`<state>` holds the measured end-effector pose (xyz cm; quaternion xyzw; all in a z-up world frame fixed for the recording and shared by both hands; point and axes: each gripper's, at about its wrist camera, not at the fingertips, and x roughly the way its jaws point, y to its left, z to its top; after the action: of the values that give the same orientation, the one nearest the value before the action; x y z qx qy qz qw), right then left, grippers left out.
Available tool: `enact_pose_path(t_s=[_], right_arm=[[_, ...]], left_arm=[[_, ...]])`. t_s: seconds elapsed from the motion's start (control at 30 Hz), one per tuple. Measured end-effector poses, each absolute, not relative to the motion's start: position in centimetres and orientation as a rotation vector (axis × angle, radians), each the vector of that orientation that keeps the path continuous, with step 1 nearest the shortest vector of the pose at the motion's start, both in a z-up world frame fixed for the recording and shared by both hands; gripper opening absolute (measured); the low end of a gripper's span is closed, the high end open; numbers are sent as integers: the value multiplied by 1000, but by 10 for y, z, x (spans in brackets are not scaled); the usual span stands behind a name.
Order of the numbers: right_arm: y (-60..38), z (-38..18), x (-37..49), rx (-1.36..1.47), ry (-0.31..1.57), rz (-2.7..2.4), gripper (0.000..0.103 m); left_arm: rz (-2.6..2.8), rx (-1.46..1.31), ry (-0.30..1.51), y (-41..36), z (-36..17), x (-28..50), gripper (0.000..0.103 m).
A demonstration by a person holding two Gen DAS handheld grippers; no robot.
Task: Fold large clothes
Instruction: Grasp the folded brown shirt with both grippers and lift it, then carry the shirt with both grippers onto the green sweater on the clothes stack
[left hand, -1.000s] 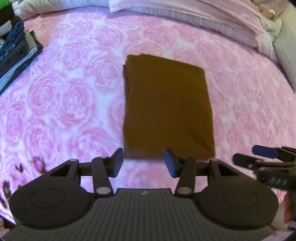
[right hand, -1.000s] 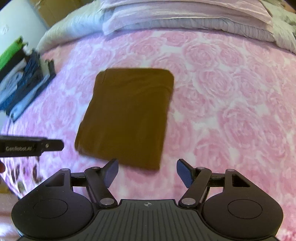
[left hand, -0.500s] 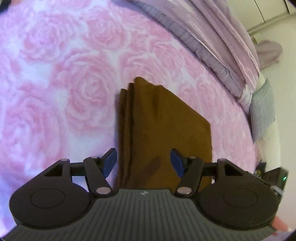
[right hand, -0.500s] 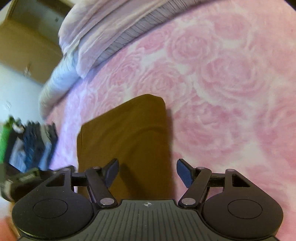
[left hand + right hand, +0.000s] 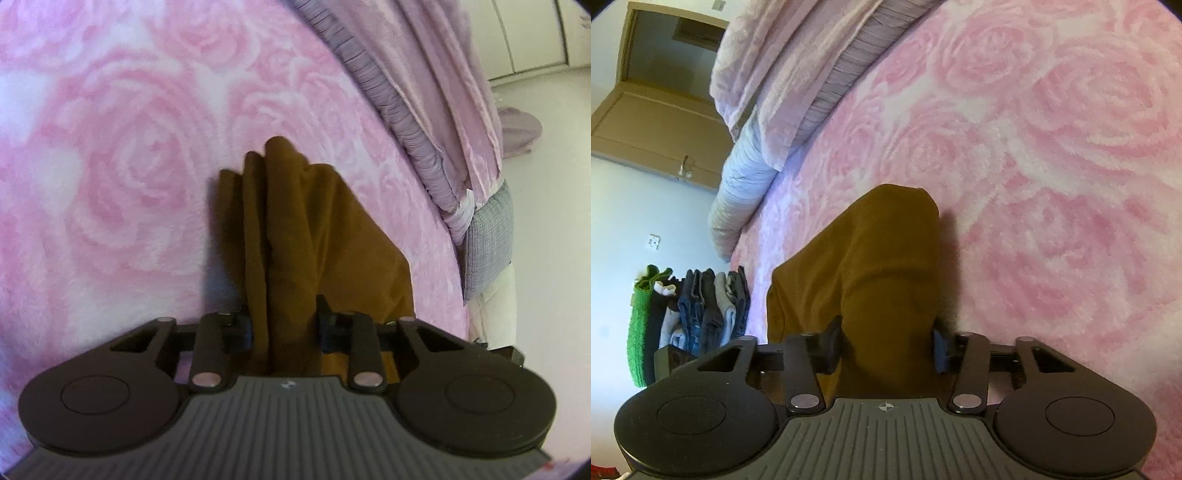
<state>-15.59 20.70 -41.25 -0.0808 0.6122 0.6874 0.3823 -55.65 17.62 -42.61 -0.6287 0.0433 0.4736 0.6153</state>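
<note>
The brown garment [image 5: 306,236] lies folded on the pink rose blanket [image 5: 110,166], its stacked layers bunched into ridges at the near edge. The left gripper [image 5: 284,328] pinches one side of the fold, cloth filling the gap between its fingers. The right gripper [image 5: 886,345] clamps the opposite side, where the fabric [image 5: 882,273] humps up smooth and rounded. A clothes stack [image 5: 690,314] sits beyond.
</note>
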Motion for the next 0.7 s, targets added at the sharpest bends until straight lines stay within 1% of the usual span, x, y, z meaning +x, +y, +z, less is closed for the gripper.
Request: enact_pose_path(t_s=[0.17, 0.3, 0.4, 0.53, 0.7], right_arm=[[195, -375, -166, -219, 1475, 1828, 35], [186, -321, -186, -234, 1420, 1957, 35], [183, -273, -216, -275, 1399, 2066, 35], [188, -208, -281, -351, 1393, 2219, 35], [211, -146, -402, -424, 1426, 2360, 36]], left_arm=[[1180, -1338, 39, 142, -385, -549, 20], [1274, -1287, -80, 95, -331, -557, 20], [1364, -1237, -153, 54, -276, -571, 20], [1498, -1192, -240, 5, -204, -610, 20], [1672, -1142, -317, -33, -126, -692, 20]])
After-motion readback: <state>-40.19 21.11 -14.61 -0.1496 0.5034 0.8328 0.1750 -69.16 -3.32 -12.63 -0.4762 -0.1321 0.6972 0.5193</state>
